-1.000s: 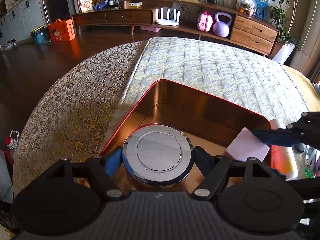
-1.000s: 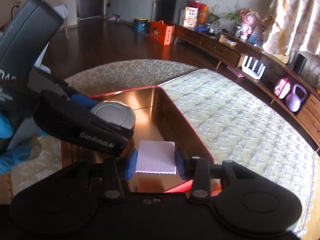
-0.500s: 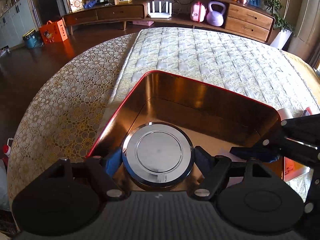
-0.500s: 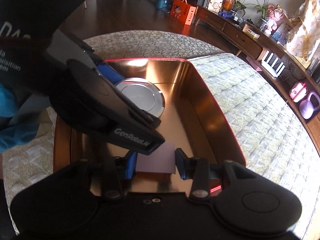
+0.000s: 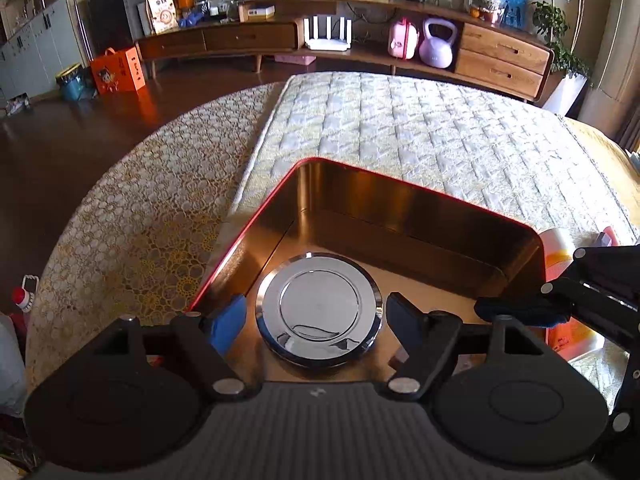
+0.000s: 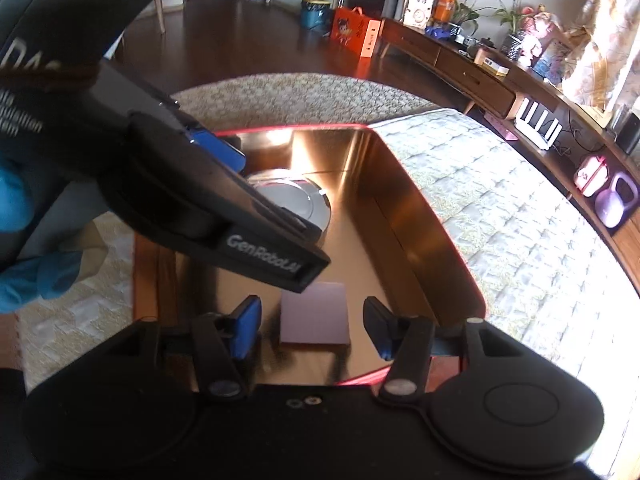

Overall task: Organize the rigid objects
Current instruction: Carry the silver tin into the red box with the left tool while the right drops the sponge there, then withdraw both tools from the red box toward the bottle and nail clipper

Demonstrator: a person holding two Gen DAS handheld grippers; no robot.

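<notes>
a shiny round silver metal tin (image 5: 318, 311) sits flat on the floor of a big gold metal box with a red rim (image 5: 416, 216), close to the box's left wall in the left camera. the left gripper (image 5: 316, 316) is low over it with its two tongs apart, one blue pad on each side of the tin, and a small gap shows at both sides, so the pads do not press on it. a flat pale purple square pad (image 6: 314, 314) lies on the box floor too, nearer the other end. the right gripper (image 6: 312, 324) is around the pad, and its tongs are opening, with bare gold floor showing between each blue finger and the pad, so the pad lies loose. from the right camera, the black body of the left gripper reaches across the middle of the view and hides part of the silver tin and the top edge of the purple pad. a hand in a blue glove (image 6: 24, 240) holds that left gripper. the box rests on a pale quilted mat (image 5: 420, 136), which lies over a lacy patterned cloth (image 5: 132, 216). just outside the box's right wall is an orange and white packet (image 5: 560, 264), partly hidden by the right gripper's arm. far behind, a long wooden cabinet (image 5: 500, 52) holds a purple kettlebell (image 5: 437, 44) and a pink case (image 5: 403, 43).
</notes>
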